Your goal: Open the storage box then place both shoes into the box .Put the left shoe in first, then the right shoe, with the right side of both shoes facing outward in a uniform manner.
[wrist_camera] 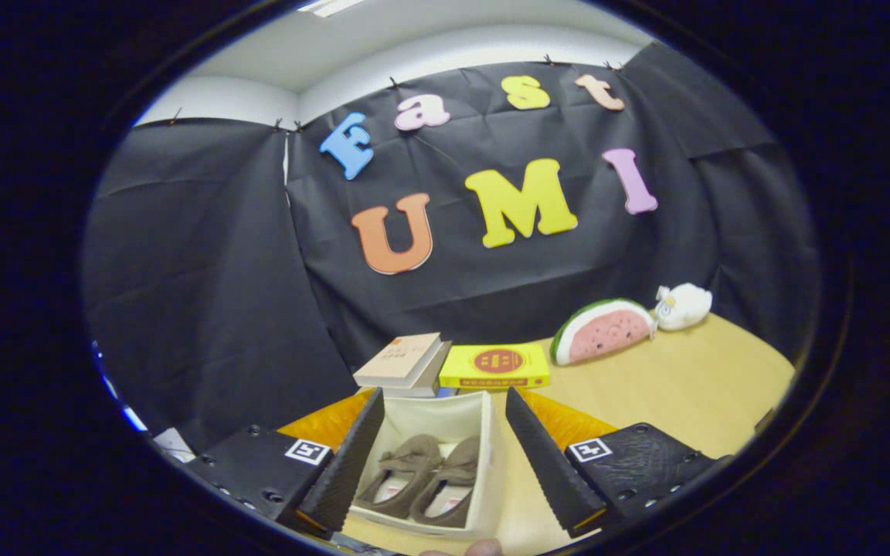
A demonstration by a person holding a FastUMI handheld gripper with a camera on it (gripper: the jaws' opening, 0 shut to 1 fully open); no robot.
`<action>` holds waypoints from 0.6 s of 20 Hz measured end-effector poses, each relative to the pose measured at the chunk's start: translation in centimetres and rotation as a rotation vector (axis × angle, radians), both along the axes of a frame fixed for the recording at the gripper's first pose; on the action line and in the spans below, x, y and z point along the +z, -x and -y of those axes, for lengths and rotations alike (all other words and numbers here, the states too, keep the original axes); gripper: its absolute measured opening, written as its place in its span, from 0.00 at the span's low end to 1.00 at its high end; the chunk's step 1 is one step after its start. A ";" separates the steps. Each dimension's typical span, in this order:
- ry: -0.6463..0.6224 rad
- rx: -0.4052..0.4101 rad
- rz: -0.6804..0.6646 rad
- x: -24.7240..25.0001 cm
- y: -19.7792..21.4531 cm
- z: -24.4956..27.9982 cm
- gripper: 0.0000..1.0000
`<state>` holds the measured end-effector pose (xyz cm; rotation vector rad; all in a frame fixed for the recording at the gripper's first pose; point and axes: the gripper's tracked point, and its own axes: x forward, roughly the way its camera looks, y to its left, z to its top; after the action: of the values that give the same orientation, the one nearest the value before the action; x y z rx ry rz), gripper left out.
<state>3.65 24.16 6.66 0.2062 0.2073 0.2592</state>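
The gripper (429, 455) hangs above the near part of the pale wooden table (684, 386) with its black ribbed jaws spread wide and holding nothing, and the open white rectangular storage box (484, 463) sits directly between and just ahead of them, its long axis running near-to-far in line with the jaws. Inside the box the two brown-grey fabric slip-on shoes (426, 483) lie side by side, touching, toes toward the far wall and pale insoles showing at the near heels, so the placing looks done. Beyond the box lie a tan book (399, 359), a yellow flat carton (495, 364), a watermelon-slice plush (603, 330) and a small white plush (683, 305).
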 end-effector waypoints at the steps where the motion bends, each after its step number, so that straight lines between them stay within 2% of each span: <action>1: 0.006 -0.011 0.027 0.7 0.6 1.9 0.96; 7: 0.034 -0.079 0.183 3.0 3.6 11.9 0.96; 11: 0.101 -0.110 0.304 3.2 5.9 15.4 0.95; 12: 0.113 -0.093 0.309 2.7 6.5 15.0 0.95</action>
<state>-2.89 9.16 9.32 0.0614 -0.0940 0.1836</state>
